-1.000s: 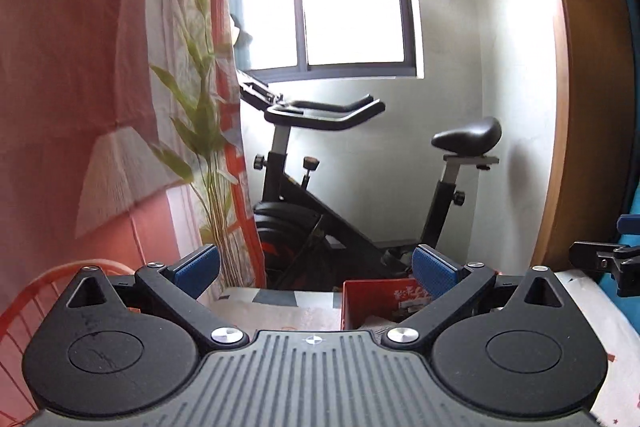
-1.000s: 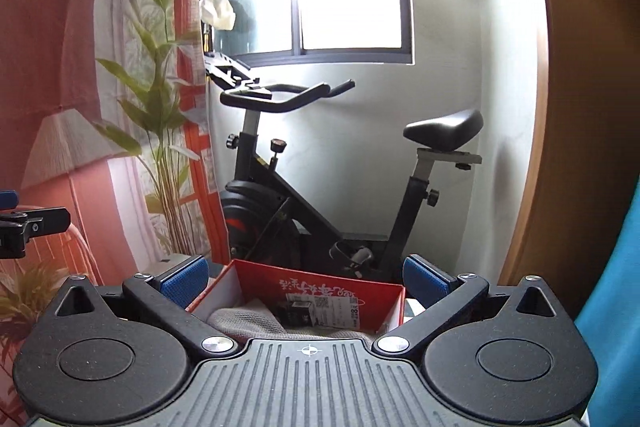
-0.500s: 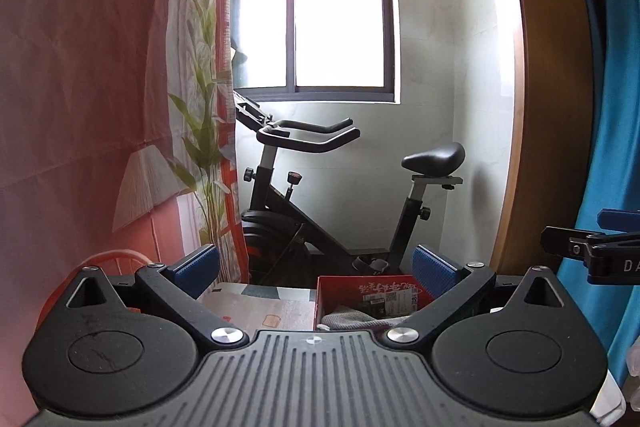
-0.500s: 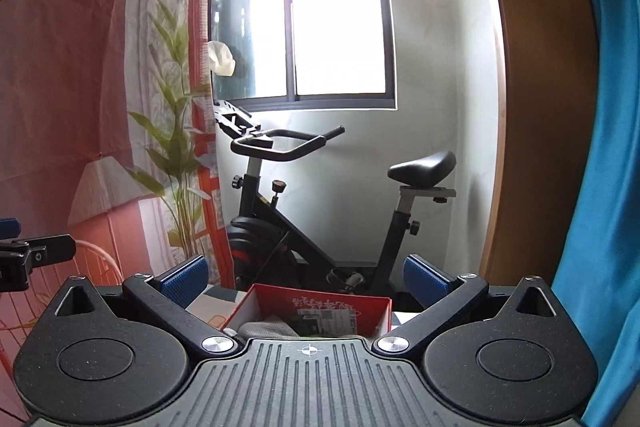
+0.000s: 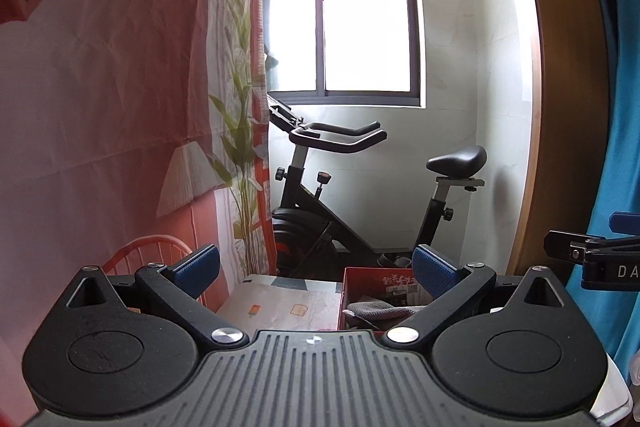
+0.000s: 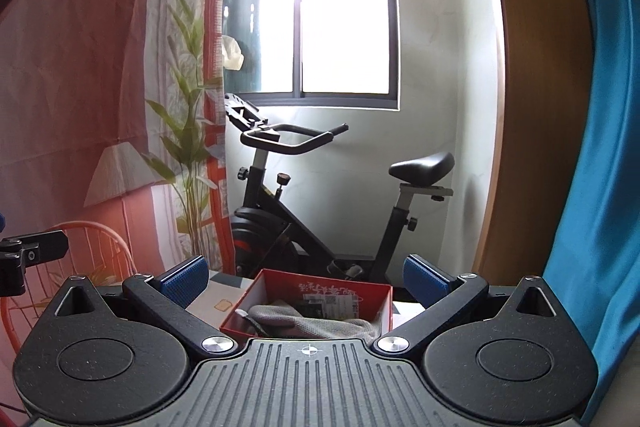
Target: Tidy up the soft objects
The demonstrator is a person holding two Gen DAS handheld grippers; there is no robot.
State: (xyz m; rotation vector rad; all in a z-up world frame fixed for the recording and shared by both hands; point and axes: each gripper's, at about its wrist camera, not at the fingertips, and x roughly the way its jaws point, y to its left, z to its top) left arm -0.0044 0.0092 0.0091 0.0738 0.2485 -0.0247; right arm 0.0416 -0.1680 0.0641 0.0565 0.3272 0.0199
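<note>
Both claws released, empty: left claw [image 5: 316, 269], right claw [image 6: 306, 279]. Gray cloth [image 6: 312, 323] gathered in red box [image 6: 256, 297] at 12 o'clock.

Exercise bike [image 6: 320, 203] under bright window [image 6: 344, 3]

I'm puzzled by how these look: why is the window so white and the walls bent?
Left wrist view: the window is blown out by backlight and the exercise bike is in silhouette. Right wrist view: same glare; the fisheye lens bows the blue curtain.
</note>
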